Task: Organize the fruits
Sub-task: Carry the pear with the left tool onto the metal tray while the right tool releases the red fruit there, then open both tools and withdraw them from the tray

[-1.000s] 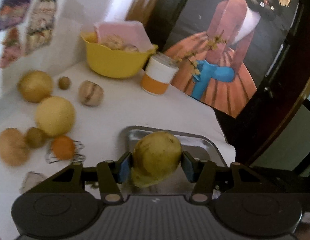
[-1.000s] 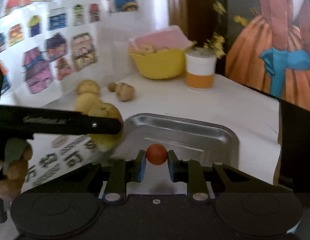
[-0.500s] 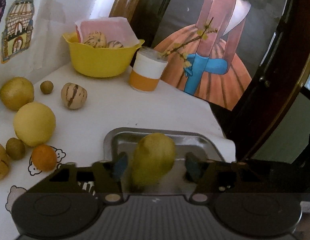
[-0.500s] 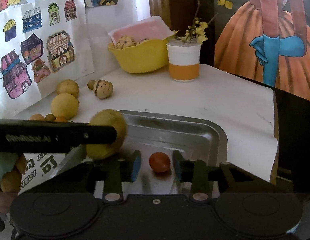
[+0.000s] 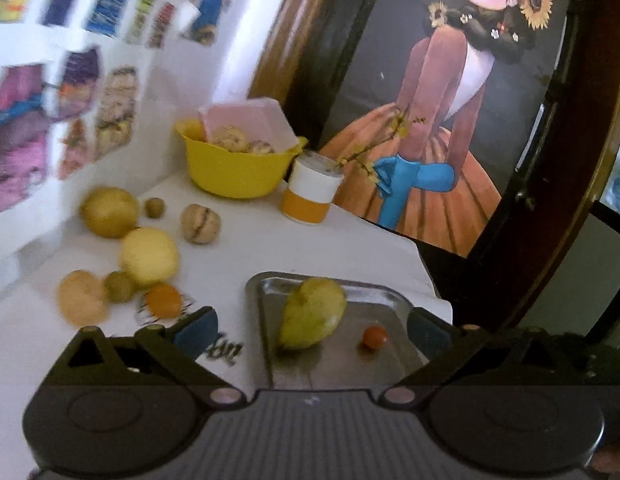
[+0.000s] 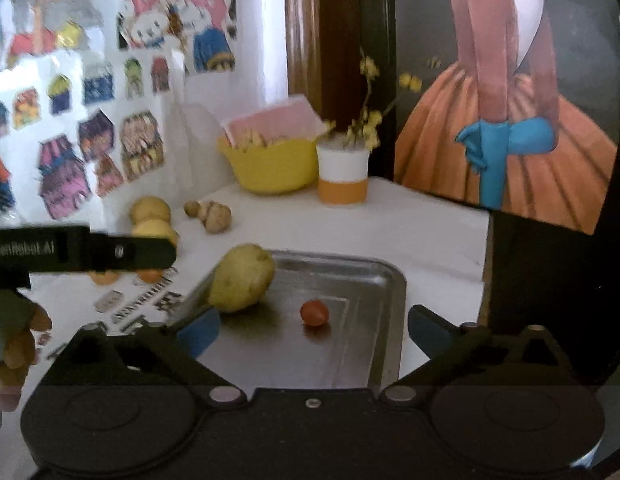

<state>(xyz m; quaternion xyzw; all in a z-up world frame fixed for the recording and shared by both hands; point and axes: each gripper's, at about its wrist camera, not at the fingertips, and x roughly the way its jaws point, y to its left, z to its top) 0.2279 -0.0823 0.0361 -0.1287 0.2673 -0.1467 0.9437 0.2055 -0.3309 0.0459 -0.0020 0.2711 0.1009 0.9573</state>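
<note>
The pear point(image 5: 313, 314) lies on its side in the tray point(image 5: 350, 364), narrow end toward the camera; both grippers, left gripper point(image 5: 312, 330) and right gripper point(image 6: 313, 330), gape apart, empty.

Each gripper is black plastic with a ribbed body, two round discs, silver pivot screws and blue pads point(image 5: 196, 330) on its fingers. The left gripper point(image 6: 82, 249), at the right wrist view's left edge, carries pale lettering along its side.

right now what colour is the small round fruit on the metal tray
Red-orange; the small round fruit shows best in the right wrist view, lying on the metal tray.
</note>
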